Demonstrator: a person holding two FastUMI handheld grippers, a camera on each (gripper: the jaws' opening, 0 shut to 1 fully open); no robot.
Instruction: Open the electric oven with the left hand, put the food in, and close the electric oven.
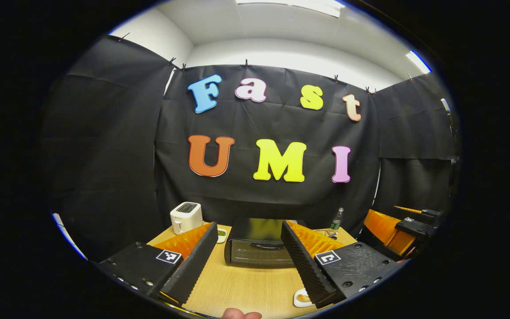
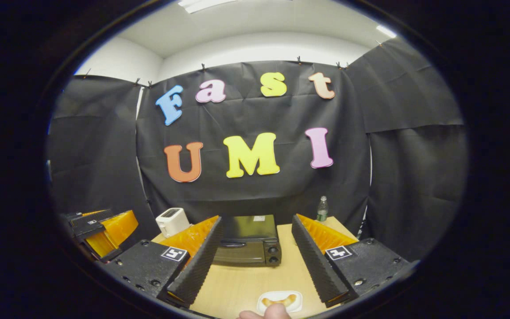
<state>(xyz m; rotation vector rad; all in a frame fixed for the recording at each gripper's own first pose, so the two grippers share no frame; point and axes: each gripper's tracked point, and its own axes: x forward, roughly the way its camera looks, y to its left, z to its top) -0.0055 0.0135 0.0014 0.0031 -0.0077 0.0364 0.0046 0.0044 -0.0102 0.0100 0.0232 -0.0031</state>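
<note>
A black electric oven stands at the back of the wooden table with its door shut; in the right gripper view the oven shows its knobs on the right side. My left gripper hangs open in front of the oven, apart from it. A small white plate with a piece of bread lies near the table's front edge, partly seen as a plate by my left gripper's right finger. Above and behind that plate my right gripper is open, holding nothing.
A white toaster sits at the table's back left, and a green bottle at the back right. A small white object lies left of the oven. The other gripper shows at the far right. A fingertip peeks in below.
</note>
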